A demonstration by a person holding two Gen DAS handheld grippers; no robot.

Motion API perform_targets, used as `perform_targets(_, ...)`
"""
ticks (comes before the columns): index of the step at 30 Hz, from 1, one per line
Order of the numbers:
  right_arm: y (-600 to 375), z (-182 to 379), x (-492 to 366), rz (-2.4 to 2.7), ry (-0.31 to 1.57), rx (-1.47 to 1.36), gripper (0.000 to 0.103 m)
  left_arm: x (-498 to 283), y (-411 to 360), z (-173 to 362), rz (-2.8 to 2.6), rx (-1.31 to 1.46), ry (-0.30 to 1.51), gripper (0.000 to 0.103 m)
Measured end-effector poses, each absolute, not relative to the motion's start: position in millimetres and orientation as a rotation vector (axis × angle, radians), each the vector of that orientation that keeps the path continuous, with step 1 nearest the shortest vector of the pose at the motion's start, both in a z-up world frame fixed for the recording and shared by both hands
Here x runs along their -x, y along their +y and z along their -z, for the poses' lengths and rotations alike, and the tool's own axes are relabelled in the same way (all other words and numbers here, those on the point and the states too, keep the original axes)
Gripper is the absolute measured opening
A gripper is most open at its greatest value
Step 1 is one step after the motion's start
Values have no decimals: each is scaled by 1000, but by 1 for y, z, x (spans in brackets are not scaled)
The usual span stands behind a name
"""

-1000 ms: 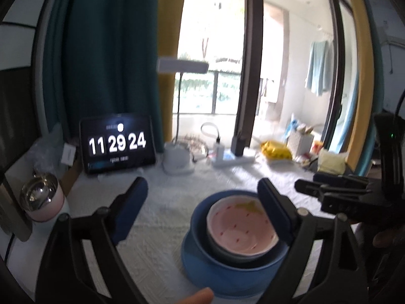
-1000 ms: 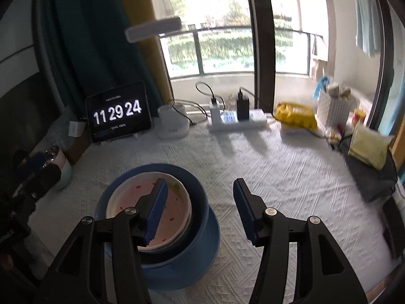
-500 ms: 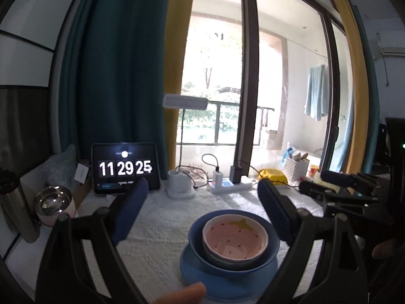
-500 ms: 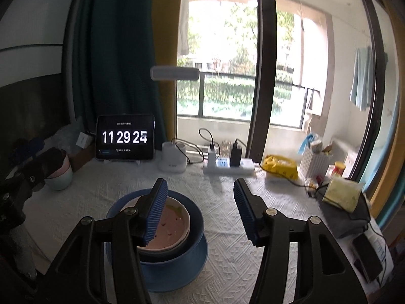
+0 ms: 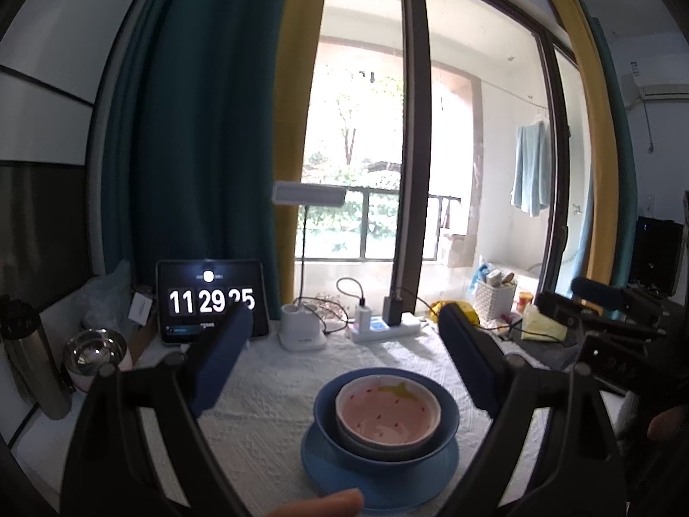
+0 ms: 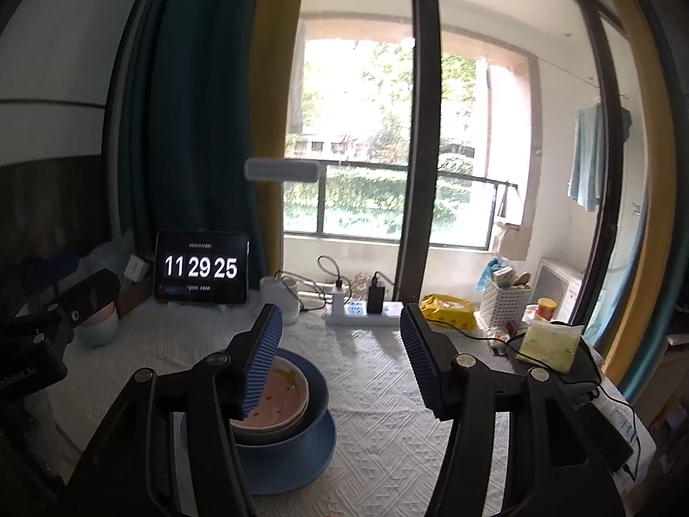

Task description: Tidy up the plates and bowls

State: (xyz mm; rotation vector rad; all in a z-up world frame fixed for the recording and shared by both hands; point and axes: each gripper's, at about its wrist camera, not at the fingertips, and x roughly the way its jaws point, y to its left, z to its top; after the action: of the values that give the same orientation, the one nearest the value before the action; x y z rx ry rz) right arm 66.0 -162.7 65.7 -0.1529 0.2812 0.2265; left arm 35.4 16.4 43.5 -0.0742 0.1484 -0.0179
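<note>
Stack sits near-centre on the white textured tablecloth (image 5: 267, 392): pink bowl (image 5: 387, 413) with red specks and a yellow patch on its far inner wall, nested in a dark blue bowl (image 5: 443, 426), which stands on a blue plate (image 5: 327, 461). All upright, concentric as far as I can tell.

Left gripper (image 5: 344, 344): jaws spread wide, holding nothing, above the table with the stack between and below its blue fingers (image 5: 215, 362). No contact visible. A fingertip-like pink blur shows at the near edge of the left wrist view; can't tell more.

Right gripper (image 6: 340, 355): also spread wide, empty. In its view the stack is low and left; its left ribbed pad overlaps the pink bowl in the picture, contact can't be judged.

Far side of the table: tablet clock (image 5: 211, 299) reading 11 29 25 at far left, white desk lamp (image 5: 301, 331) just right of it, power strip (image 5: 383, 329) with plugged chargers, yellow packet (image 6: 448, 303), white woven basket (image 6: 508, 301). Far left: steel-lined pink cup (image 5: 94, 355), metal flask (image 5: 30, 366) beside it. Window with teal and yellow curtains behind.
</note>
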Motion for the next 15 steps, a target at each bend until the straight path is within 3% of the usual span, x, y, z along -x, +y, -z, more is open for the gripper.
perform_targets(15,-175,-85,-51,-188,206,119,67,-24,13,-65,31,57,99,90)
